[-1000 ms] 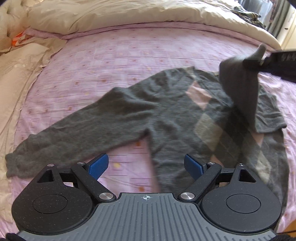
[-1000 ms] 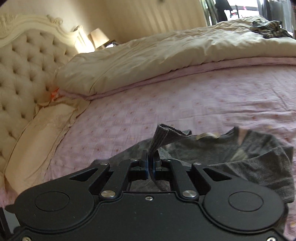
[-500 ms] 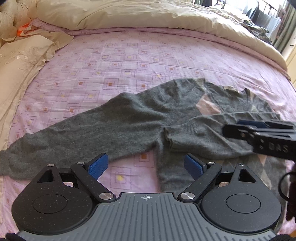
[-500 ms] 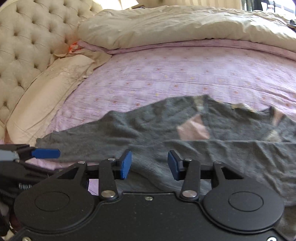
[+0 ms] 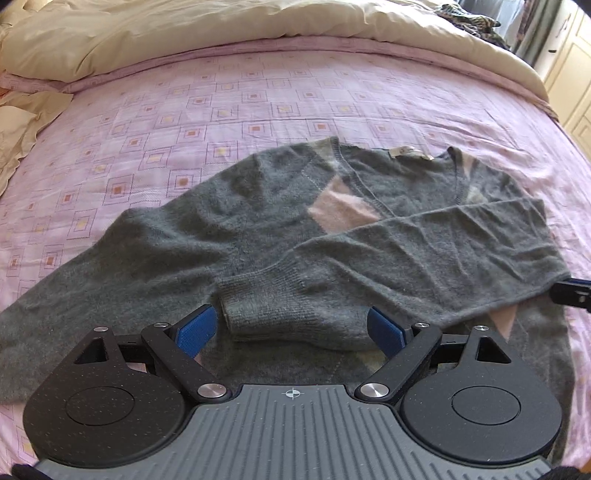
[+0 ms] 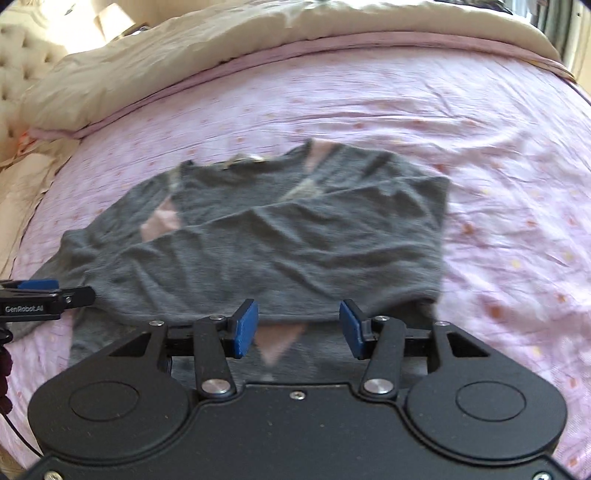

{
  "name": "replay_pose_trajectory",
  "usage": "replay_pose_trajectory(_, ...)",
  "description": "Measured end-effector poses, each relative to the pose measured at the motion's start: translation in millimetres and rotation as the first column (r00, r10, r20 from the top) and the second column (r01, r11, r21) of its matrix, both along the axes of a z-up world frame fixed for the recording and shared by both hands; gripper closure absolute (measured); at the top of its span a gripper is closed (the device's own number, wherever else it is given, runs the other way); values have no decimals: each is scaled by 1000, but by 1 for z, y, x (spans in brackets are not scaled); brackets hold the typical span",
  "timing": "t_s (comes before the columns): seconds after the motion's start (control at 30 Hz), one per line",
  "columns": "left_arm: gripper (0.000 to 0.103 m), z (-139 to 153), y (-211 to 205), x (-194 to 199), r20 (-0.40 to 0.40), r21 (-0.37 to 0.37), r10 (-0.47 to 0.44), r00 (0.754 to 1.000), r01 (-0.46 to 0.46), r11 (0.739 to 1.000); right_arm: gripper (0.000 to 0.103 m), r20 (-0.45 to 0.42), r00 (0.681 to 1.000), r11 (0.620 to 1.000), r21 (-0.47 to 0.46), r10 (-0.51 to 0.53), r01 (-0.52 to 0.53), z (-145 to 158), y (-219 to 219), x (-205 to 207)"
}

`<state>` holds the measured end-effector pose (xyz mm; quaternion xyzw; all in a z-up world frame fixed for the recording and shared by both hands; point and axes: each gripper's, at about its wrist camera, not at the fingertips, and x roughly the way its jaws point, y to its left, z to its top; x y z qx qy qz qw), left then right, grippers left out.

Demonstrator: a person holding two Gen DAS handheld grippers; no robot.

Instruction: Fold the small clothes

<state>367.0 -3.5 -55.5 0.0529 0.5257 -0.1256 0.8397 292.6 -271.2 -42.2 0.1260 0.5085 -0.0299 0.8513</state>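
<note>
— Two grippers, both low at the near edge. Left gripper (image 5: 291,328) spread wide, blue pads (image 5: 195,330) either side of a ribbed cuff (image 5: 266,302), gripping nothing.
— And the other one?
— Right gripper (image 6: 297,326) likewise released, jaws apart, hanging over the folded sleeve's near edge; clamped on nothing. Seen again from the left wrist view as a dark tip at the far right, just beside the sweater's right edge.
— Whereabouts of the garment?
— Grey argyle sweater (image 5: 258,206) spread face up on the pink patterned bedsheet (image 5: 258,96), neckline away from the cameras. Right sleeve (image 5: 424,258) folded across the chest, running right to left, cuff ending near the left gripper. Left sleeve (image 5: 110,266) unfolded, stretched out toward the near left across the sheet.
— Anything showing through the fold?
— Pink diamond (image 5: 340,210) of the pattern just beyond the crossed sleeve; pale neck label (image 5: 406,152) at the collar's back.
— Further off?
— Cream duvet (image 5: 221,26) bunched along the far side of the bed, cream pillow (image 5: 18,122) at the far left. Tufted headboard (image 6: 22,51) in the right wrist view, far left, blurred. Dark patterned cloth (image 5: 469,18) on the duvet's far right corner.
</note>
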Motion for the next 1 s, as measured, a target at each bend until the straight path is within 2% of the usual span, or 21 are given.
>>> replay_pose_trajectory(0.17,15,-14,9,-5,-54,38,25,998,-23,999,40,-16,1000,1000,26,4,-3,-6,-13,-4)
replay_pose_trajectory(0.33,16,-25,18,4,-74,-9,88,993,-89,996,40,-24,999,998,47,37,-36,-10,-7,-1)
replay_pose_trajectory(0.6,15,-16,-6,23,9,-54,-51,999,51,997,40,-25,998,996,70,61,-59,-13,1,14)
replay_pose_trajectory(0.67,15,-17,-8,24,5,-38,-61,998,61,997,39,-22,998,995,75,60,-59,-13,0,17)
replay_pose_trajectory(0.73,15,-21,-3,22,-18,-28,-38,999,37,999,39,-19,998,995,77,62,-60,-12,-1,20)
replay_pose_trajectory(0.83,16,-30,11,15,-76,-25,48,996,-50,998,39,-13,997,995,70,75,-74,-11,-2,23)
replay_pose_trajectory(0.9,21,-36,20,12,-106,-48,87,991,-92,995,39,-13,996,994,67,86,-85,-11,-1,25)
replay_pose_trajectory(0.93,27,-38,24,12,-119,-62,93,989,-101,993,39,-15,996,994,68,90,-89,-12,-1,26)
replay_pose_trajectory(1.0,31,-41,26,13,-131,-87,91,987,-103,991,39,-19,995,993,70,95,-93,-14,-1,27)
